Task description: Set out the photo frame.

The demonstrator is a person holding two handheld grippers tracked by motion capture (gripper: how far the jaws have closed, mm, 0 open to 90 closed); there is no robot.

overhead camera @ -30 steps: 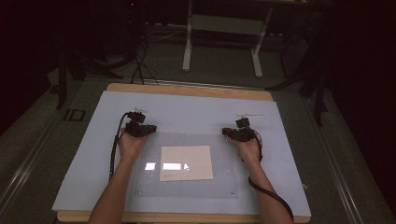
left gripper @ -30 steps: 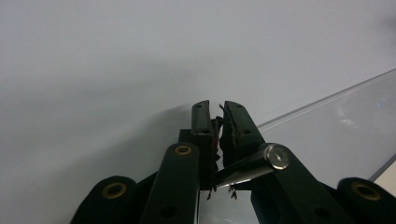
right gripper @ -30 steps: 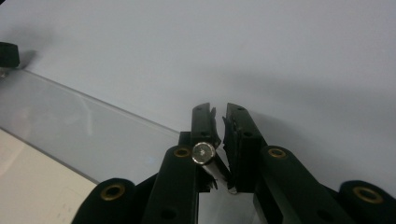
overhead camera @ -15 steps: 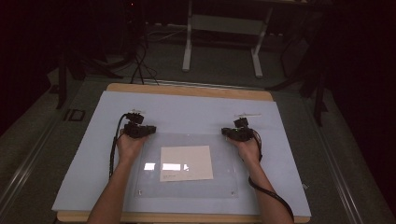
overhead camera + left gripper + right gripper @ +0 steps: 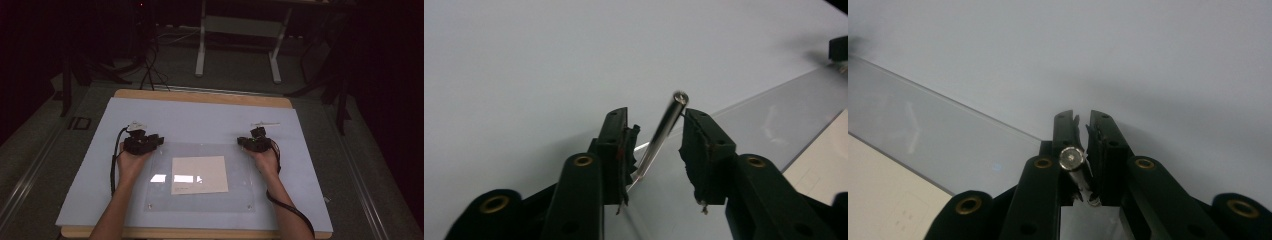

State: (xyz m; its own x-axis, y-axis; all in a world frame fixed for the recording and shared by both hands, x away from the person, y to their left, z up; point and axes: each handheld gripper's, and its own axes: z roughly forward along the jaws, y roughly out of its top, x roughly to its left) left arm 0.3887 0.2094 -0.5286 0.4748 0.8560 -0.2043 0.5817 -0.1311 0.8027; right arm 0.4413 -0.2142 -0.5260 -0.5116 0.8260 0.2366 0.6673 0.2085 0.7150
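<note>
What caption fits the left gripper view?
Left gripper, jaws just opened, around a tilted metal pin above the clear sheet.

Pale blue mat [image 5: 200, 120] spread over a wooden tabletop [image 5: 200, 96], wood showing along the far and near edges. Clear plastic sheet [image 5: 240, 200] lying flat on the mat, with a cream sheet of paper [image 5: 199, 174] at its middle. Beyond the table, a white metal stand [image 5: 237, 30] on dark floor, tangled black cables [image 5: 150, 70] to its left.
</note>
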